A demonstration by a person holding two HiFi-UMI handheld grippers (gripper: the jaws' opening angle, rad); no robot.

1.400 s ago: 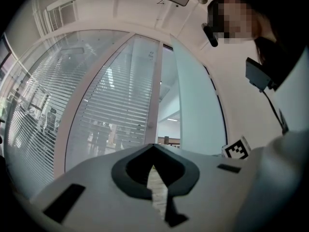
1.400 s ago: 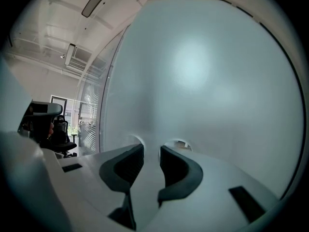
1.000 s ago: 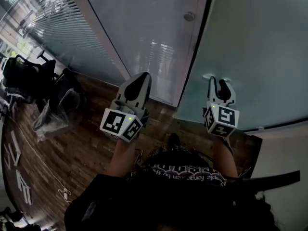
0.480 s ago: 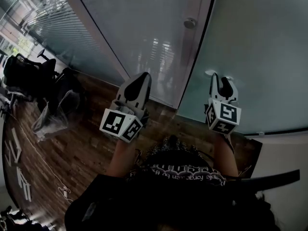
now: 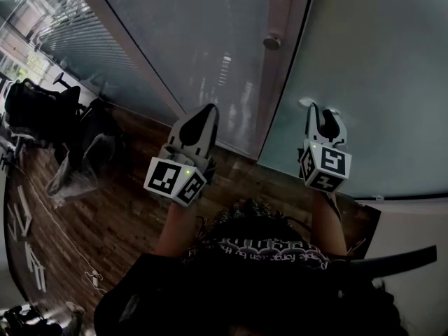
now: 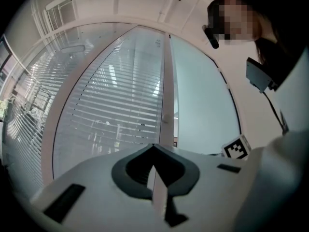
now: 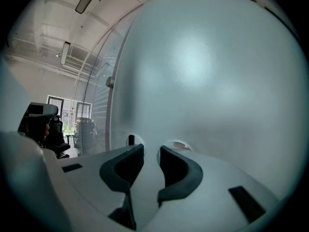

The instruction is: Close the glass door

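The frosted glass door [image 5: 371, 61] fills the right half of the head view and most of the right gripper view [image 7: 207, 81]. My right gripper [image 5: 321, 116] points at it, its tips at or very near the pane; its jaws stand a little apart with nothing between them [image 7: 150, 152]. A round metal knob [image 5: 272, 41] sits on the neighbouring glass panel [image 5: 203, 54], just left of the dark door edge. My left gripper [image 5: 201, 117] is held before that panel with its jaws shut and empty [image 6: 154, 151]; whether it touches the glass I cannot tell.
Black office chairs [image 5: 42, 110] and a clear plastic bag [image 5: 75, 173] stand on the wooden floor [image 5: 119, 215] at the left. A white wall [image 5: 413, 243] borders the door at the lower right. A pale frame post [image 6: 167, 100] divides the glass panels ahead.
Both grippers have pushed forward toward the glass. The knob has slid lower in the head view, and the right gripper sits slightly further right. Neither gripper's jaws changed.
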